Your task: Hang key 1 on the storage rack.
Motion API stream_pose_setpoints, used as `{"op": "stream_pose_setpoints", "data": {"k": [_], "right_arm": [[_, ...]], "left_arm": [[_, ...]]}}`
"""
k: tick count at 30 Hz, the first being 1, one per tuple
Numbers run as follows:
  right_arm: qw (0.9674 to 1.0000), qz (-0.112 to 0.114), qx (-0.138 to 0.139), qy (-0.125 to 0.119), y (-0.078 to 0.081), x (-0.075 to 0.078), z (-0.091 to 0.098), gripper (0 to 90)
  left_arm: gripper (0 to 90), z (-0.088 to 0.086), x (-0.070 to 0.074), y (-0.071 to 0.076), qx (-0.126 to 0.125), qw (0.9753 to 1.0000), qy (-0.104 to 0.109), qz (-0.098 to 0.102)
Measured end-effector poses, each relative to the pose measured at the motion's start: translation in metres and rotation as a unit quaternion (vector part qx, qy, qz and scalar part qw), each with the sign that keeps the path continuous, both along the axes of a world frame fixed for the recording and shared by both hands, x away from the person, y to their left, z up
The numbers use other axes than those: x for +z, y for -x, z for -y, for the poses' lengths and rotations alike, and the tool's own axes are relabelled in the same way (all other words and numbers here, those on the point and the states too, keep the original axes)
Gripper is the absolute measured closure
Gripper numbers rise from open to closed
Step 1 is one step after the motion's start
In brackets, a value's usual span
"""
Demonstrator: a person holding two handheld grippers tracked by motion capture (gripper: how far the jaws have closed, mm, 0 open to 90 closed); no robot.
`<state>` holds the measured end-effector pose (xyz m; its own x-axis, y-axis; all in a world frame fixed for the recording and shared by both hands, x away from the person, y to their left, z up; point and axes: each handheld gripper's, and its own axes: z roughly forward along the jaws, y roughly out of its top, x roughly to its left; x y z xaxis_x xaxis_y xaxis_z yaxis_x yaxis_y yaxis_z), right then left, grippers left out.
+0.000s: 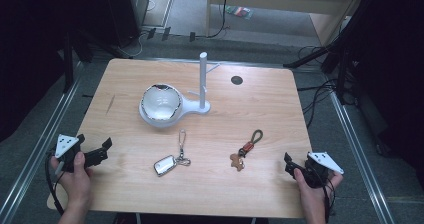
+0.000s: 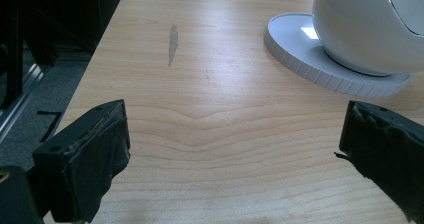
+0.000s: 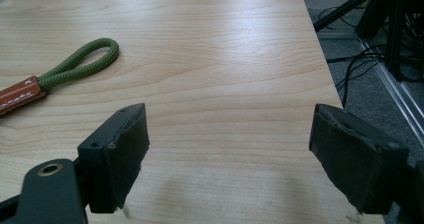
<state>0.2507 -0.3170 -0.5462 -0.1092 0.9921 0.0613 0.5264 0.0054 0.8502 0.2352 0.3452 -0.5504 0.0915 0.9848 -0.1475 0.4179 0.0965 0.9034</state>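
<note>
My wooden counter [image 1: 125, 184] carries a white bowl [image 1: 161, 103] tilted on a white round base [image 1: 150, 118], joined to an upright white post [image 1: 203, 79]. Dark round spot [image 1: 236, 80] near far edge. Grey floor [image 1: 360, 174], cables [image 1: 320, 91] beside it.

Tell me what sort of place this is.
Likely a lab recording station: a wooden table between metal rails, loose cables on the floor, and staged props, two keychains and a white stand.
</note>
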Motion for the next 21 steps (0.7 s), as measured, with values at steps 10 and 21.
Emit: {"op": "stream_pose_setpoints", "data": {"k": [10,21], "right_arm": [[0.9991,-0.006,0.015,0.040,0.002,0.007,-0.016,16.7],[0.9925,-0.049,0.085,0.072,-0.003,0.022,-0.042,19.0]], "left_arm": [[0.1,-0.001,0.000,0.001,-0.001,1.0000,0.008,0.004],[0.1,-0.001,0.000,0.001,-0.002,1.0000,0.004,0.002]]}}
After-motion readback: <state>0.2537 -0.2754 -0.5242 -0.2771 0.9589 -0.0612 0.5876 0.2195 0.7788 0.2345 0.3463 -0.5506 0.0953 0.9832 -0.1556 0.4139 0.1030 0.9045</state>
